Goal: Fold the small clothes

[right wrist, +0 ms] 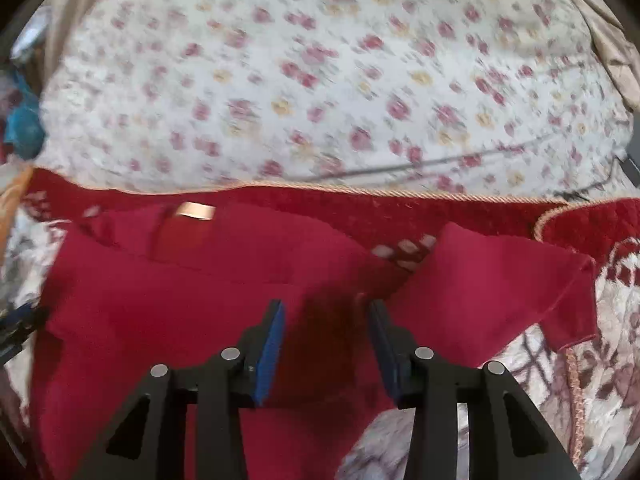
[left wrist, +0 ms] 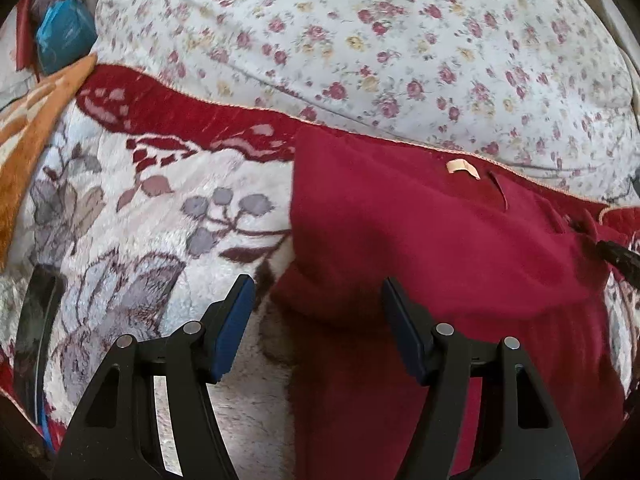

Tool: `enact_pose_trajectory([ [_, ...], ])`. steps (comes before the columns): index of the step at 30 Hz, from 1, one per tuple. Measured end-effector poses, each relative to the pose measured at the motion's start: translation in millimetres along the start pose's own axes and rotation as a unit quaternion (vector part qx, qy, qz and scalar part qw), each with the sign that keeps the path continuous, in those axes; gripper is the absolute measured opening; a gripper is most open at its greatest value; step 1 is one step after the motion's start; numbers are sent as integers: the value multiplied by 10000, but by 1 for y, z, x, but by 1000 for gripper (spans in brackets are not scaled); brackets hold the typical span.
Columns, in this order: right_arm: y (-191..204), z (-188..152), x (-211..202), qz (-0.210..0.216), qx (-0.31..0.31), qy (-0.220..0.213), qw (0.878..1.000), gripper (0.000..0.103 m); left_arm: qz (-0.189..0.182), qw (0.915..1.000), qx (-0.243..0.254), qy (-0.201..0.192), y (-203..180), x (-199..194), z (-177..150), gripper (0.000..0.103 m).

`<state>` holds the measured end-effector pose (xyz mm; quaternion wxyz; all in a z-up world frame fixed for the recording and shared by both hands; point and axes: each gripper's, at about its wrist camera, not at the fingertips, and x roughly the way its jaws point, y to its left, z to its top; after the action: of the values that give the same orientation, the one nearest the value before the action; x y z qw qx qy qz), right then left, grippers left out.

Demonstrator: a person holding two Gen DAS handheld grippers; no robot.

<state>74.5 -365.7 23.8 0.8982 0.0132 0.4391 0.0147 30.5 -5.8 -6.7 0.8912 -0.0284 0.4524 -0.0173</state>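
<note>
A dark red top (left wrist: 440, 248) lies spread on a plush blanket, with its pale neck label (left wrist: 462, 168) at the far edge. My left gripper (left wrist: 318, 292) stands open over the garment's left edge, and its pads do not press on the cloth. In the right wrist view the same top (right wrist: 180, 300) fills the middle, label (right wrist: 196, 211) at the back and one sleeve (right wrist: 488, 292) spread out to the right. My right gripper (right wrist: 326, 308) hovers near the sleeve's armpit, jaws apart, with flat cloth below the gap. A dark finger of it shows at the left view's right edge.
The plush blanket (left wrist: 160, 216) is white with grey flowers and a red border. Behind it lies a rose-print sheet (left wrist: 360, 40) with a thin cable (right wrist: 440, 162) across it. Orange fabric (left wrist: 36, 128) and a blue item (left wrist: 64, 36) sit far left. A dark object (left wrist: 38, 320) lies at the left.
</note>
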Motion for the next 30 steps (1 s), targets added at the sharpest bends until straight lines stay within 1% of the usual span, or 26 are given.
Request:
enact_pose_trajectory([
  [1,8,-4,-2,80,-101,20,9999,41,65,9999,78,17,-3,1,-1,66],
  [3,22,-13,8,210,-250,236,9992,41,138,9998,159,34,-7,3,-3,66],
  [4,28,-18,20,179,-299,416,9985,41,154,9997,186,16,-9,3,-3,66],
  [6,34,-26,36,18,-387,607,9974,42,188,9995,232,-34,-10,2,-4,66],
  [7,37,-26,36,-68,-439,484,9978,41,219,9994,261,-59,-11,1,-4,66],
  [8,38,-25,34,-97,-424,498,9978,41,254,9992,288,-80,-11,1,-5,66],
  [11,34,-22,22,40,-162,497,9986,41,282,9991,295,-97,-11,1,-5,66],
  [12,34,-22,14,107,-143,429,9989,42,278,9991,285,-107,-11,0,-5,66],
  [15,33,-27,-1,62,-219,258,9994,46,281,9992,270,-128,-13,1,-5,66],
  [16,32,-30,-2,67,-198,256,9995,46,274,9992,271,-119,-13,1,-5,66],
  [19,24,-40,15,65,-24,550,9985,46,288,9993,239,-27,-13,7,-4,66],
  [21,20,-45,13,147,37,455,9988,46,282,9994,189,43,-12,12,-4,66],
  [24,18,-48,5,220,62,366,9991,46,164,9998,-4,117,-8,17,-4,66],
  [26,13,-53,-1,298,146,376,9987,47,123,9998,-65,134,-7,17,-3,66],
  [30,-1,-67,-11,298,271,413,9983,47,80,9999,-96,94,-7,15,-4,66],
])
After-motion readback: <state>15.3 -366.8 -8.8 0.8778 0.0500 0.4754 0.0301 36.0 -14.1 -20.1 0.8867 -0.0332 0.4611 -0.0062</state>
